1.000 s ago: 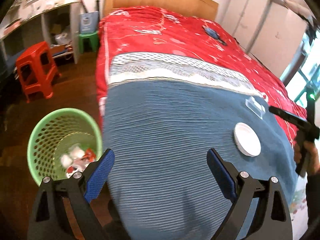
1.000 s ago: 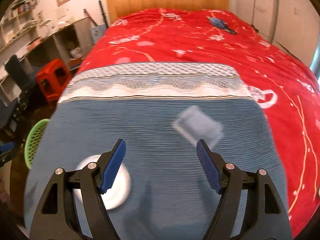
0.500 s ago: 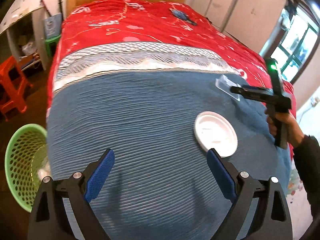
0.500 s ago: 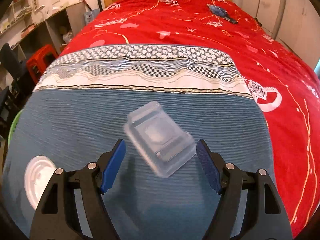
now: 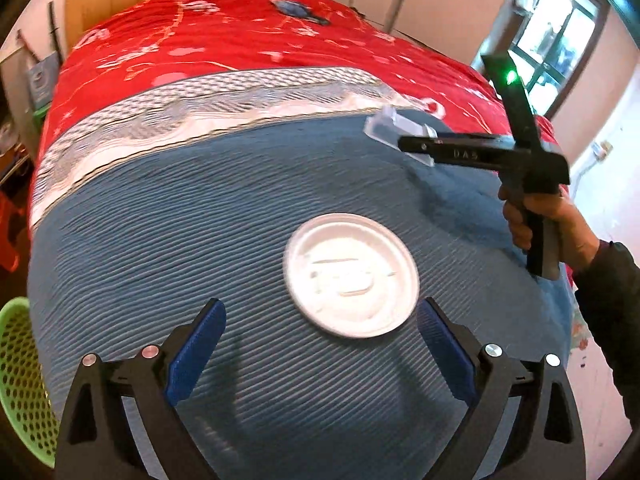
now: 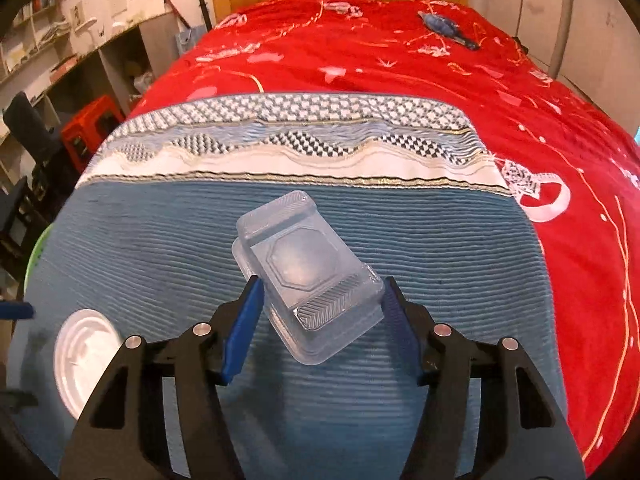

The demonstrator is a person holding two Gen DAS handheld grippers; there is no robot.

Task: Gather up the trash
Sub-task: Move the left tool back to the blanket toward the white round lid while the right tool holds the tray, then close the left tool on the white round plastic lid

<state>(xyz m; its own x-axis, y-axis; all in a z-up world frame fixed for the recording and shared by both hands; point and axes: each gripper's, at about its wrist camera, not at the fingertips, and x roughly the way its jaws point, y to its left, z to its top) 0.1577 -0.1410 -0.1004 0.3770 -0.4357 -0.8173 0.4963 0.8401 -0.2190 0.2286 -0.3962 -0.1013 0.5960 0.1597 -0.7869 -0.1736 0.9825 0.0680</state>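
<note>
Bed (image 6: 500, 92): fills both views; a red patterned cover lies toward the headboard at 12 o'clock, a ribbed blue blanket (image 5: 180, 240) over the near end.
Green basket (image 5: 20, 380): on the floor at 8 o'clock in the left wrist view, mesh wall plain; the right wrist view gives only a green sliver at 9 o'clock.
White lid (image 5: 352, 276): round, flat on the blue blanket, just ahead of the left fingertips; in the right wrist view it sits at 8 o'clock.
Clear plastic tray (image 6: 304, 272): on the blue blanket; its embossed octagon and ribbing show only in the right wrist view, while the left wrist view sees it edge-on at 1 o'clock.
Right gripper (image 6: 320, 312): jaws have just been closing, the tray's near end between them, both blue pads at its sides; firm pressing cannot be told. Only the left wrist view shows the person's hand (image 5: 552, 224) on its handle.
Left gripper (image 5: 316, 356): jaws wide apart, holding nothing, above the blanket.
</note>
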